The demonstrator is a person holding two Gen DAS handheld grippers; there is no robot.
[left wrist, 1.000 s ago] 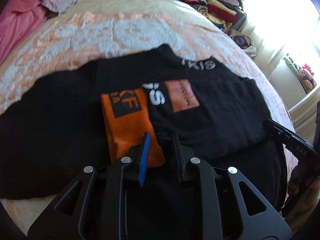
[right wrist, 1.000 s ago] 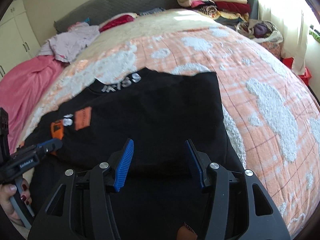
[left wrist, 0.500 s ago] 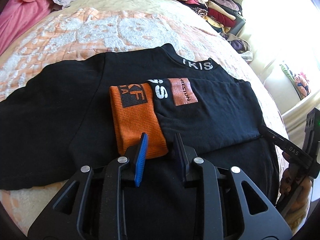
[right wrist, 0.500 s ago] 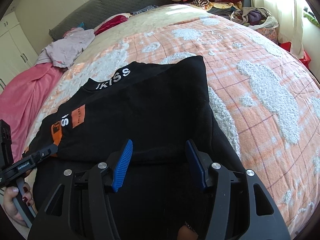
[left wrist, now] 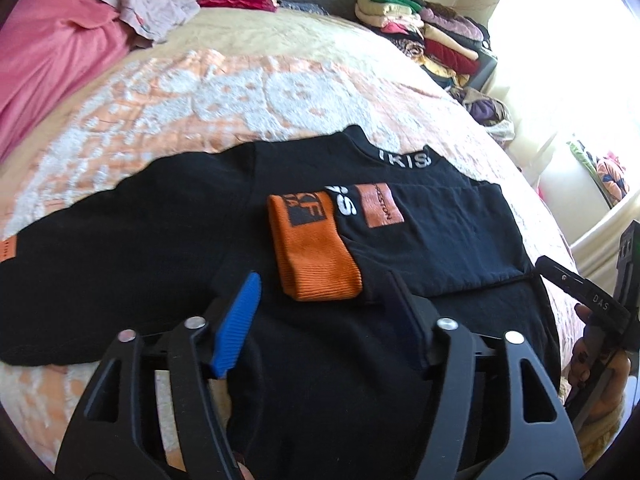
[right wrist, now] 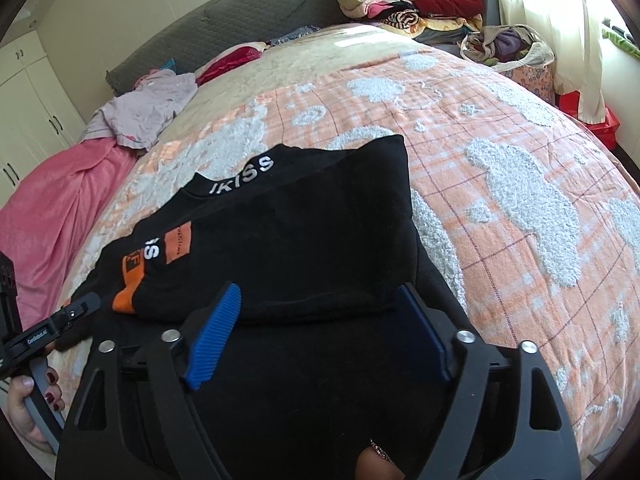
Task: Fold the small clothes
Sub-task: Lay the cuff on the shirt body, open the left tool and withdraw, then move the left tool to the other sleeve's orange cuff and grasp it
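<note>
The black sweatshirt (left wrist: 168, 248) lies flat on the bed (right wrist: 520, 184) just ahead of both our tools, one sleeve folded across its chest so the orange cuff (left wrist: 316, 256) sits just beyond our left tool (left wrist: 320, 304). Our left tool hovers over the cloth with fingers apart, gripping nothing. Our right tool (right wrist: 316, 316) also stands apart over the hem. Beyond, a pink blanket (right wrist: 52, 216) and stacked clothes (right wrist: 412, 0).
</note>
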